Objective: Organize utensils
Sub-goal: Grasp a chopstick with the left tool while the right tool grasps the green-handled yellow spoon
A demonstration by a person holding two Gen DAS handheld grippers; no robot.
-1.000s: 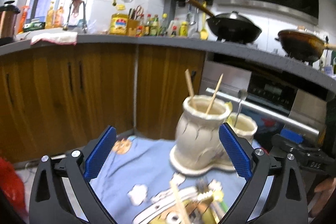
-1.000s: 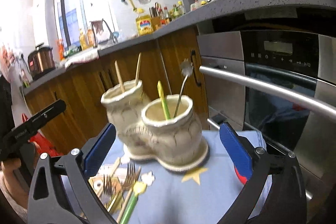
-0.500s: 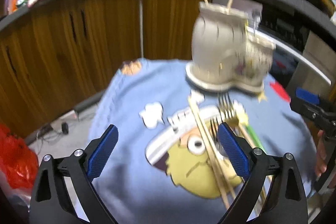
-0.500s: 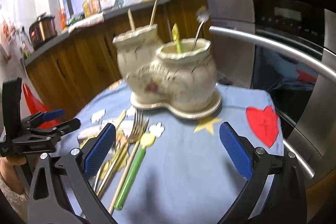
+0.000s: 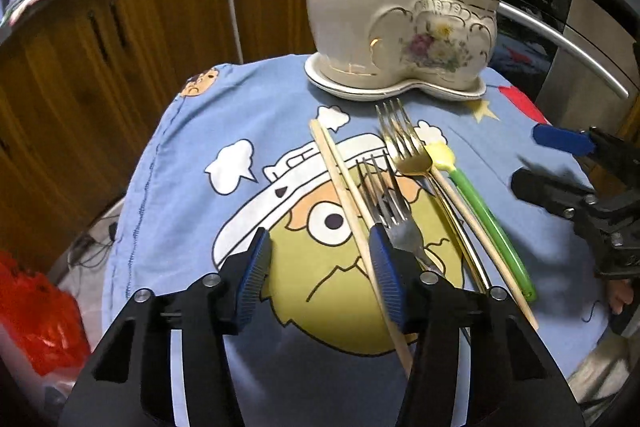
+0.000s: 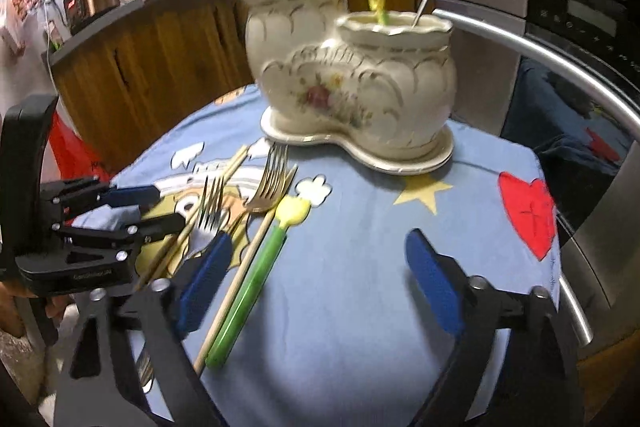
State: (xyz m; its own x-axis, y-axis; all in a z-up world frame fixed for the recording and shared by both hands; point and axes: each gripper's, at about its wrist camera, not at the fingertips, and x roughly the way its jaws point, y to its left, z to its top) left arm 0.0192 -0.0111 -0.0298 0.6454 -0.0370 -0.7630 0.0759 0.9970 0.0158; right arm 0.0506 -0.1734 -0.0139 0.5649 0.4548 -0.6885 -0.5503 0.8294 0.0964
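Note:
A cream ceramic double holder (image 5: 400,27) (image 6: 352,87) stands at the far side of the blue cartoon cloth (image 5: 200,187) (image 6: 400,207), with chopsticks, a yellow-green utensil and a spoon standing in it. On the cloth lie a silver fork (image 5: 384,195) (image 6: 210,203), a gold fork (image 5: 404,143) (image 6: 268,183), loose chopsticks (image 5: 340,183) and a green-handled utensil (image 5: 488,219) (image 6: 252,283). My left gripper (image 5: 320,259) (image 6: 168,209) is closing, with a chopstick just inside its right pad, not pinched. My right gripper (image 6: 320,267) (image 5: 540,163) is also closing, over the green handle and a chopstick (image 6: 236,283) near its left pad.
Dark wooden cabinets (image 5: 120,47) run behind the table under a grey counter. An oven with a long steel handle (image 6: 560,67) stands close on the right. A red bag (image 5: 40,307) lies on the floor at the left. The cloth's right half, with a red heart (image 6: 528,211), holds no utensils.
Both grippers have sunk and tipped down from facing the holder to hovering over the utensils on the cloth. The jaws of both have narrowed, the left far more.

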